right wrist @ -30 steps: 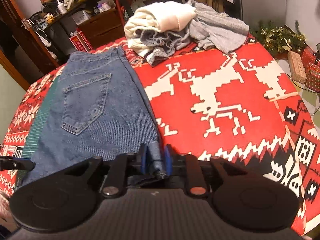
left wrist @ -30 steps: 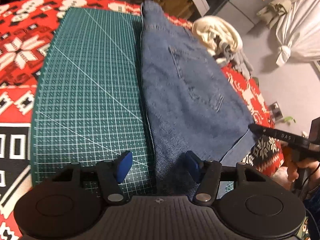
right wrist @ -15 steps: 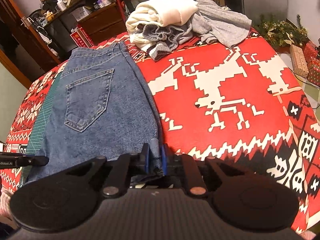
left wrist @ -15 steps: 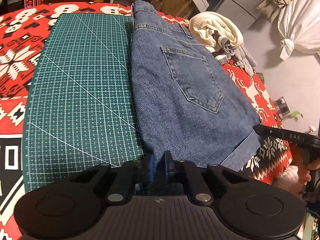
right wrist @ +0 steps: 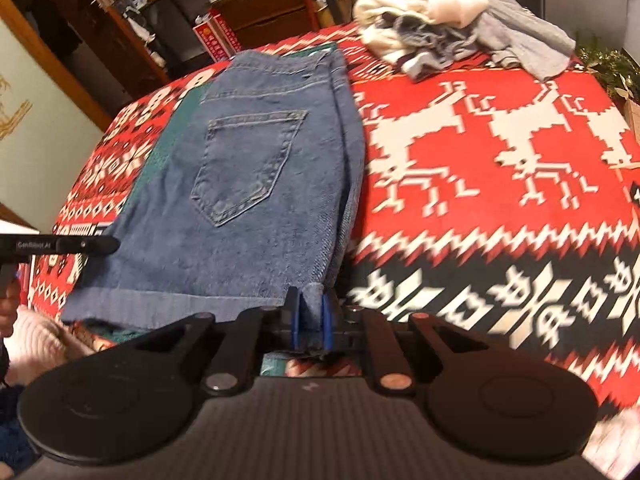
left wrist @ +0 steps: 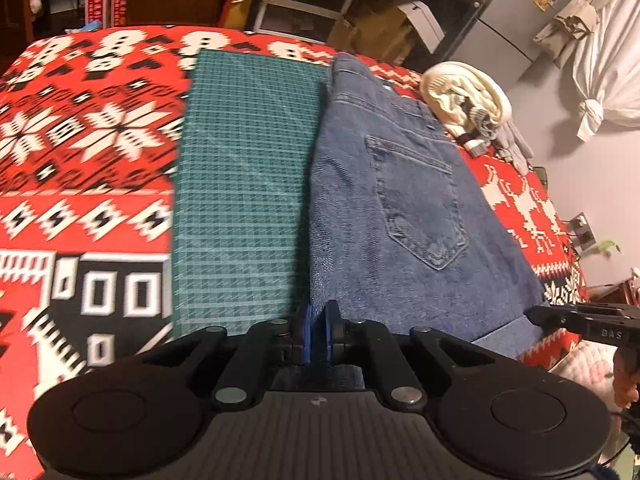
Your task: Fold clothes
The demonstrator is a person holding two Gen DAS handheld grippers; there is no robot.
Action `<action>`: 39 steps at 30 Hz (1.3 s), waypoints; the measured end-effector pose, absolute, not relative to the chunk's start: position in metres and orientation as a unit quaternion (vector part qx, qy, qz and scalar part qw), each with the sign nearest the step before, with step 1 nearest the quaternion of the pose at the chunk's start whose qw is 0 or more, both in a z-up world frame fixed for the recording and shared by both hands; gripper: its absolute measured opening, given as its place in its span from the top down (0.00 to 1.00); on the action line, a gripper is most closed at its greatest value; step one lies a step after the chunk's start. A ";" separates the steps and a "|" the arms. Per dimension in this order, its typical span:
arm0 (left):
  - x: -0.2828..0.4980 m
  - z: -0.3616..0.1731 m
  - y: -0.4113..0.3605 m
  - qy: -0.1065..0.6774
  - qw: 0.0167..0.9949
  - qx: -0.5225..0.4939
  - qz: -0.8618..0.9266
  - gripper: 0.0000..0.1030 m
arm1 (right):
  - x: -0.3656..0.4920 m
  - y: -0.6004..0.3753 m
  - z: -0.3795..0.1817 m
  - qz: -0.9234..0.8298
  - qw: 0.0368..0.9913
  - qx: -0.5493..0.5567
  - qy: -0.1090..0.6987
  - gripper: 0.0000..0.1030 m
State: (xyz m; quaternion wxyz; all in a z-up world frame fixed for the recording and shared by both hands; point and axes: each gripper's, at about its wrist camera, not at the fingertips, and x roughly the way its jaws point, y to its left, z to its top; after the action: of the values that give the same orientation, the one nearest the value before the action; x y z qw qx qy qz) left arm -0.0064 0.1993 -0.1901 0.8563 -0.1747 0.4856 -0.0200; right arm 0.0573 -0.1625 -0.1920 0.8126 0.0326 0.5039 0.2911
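Folded blue denim shorts [left wrist: 400,208] lie back pocket up, partly on a green cutting mat [left wrist: 244,184], waistband at the far end. My left gripper [left wrist: 318,330] is shut on the near left corner of the shorts at the hem. The same shorts [right wrist: 248,184] show in the right wrist view, where my right gripper [right wrist: 311,322] is shut on the near right corner of the hem. Each gripper's black tip shows at the edge of the other's view: the right gripper [left wrist: 576,320] and the left gripper [right wrist: 60,245].
A red, white and black patterned blanket [right wrist: 500,184] covers the table. A pile of cream and grey clothes [right wrist: 448,12] sits at the far side, right of the shorts. Shelves and drawers stand behind the table. A person's hand [left wrist: 626,380] shows at the right edge.
My left gripper went from open beside the hem to shut on its corner. Both grippers have drawn back and up with the hem, and the shorts look flatter and straighter.
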 end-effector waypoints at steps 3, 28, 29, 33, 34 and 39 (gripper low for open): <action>-0.019 -0.190 0.212 0.483 0.857 -0.181 -0.010 0.98 | 0.047 -0.157 -0.186 0.291 0.816 0.025 0.499 0.88; -0.069 -0.186 0.229 0.528 0.831 -0.173 -0.026 0.73 | 0.037 -0.155 -0.159 0.286 0.832 0.006 0.476 0.79; -0.069 -0.190 0.228 0.533 0.827 -0.178 -0.030 0.73 | 0.036 -0.152 -0.159 0.290 0.831 0.005 0.476 0.79; -0.071 -0.197 0.231 0.530 0.816 -0.228 -0.045 0.74 | 0.024 -0.132 -0.150 0.323 0.826 -0.019 0.461 0.77; -0.071 -0.198 0.233 0.525 0.813 -0.245 -0.049 0.74 | 0.017 -0.122 -0.148 0.339 0.824 -0.040 0.452 0.76; -0.069 -0.197 0.244 0.498 0.803 -0.323 -0.058 0.74 | -0.022 -0.052 -0.143 0.433 0.797 -0.163 0.389 0.72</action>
State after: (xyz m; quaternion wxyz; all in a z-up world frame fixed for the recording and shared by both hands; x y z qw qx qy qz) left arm -0.0690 0.2444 -0.1969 0.8030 -0.3230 0.4976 -0.0578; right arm -0.0224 -0.0521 -0.1430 0.7965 -0.1628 0.3894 0.4329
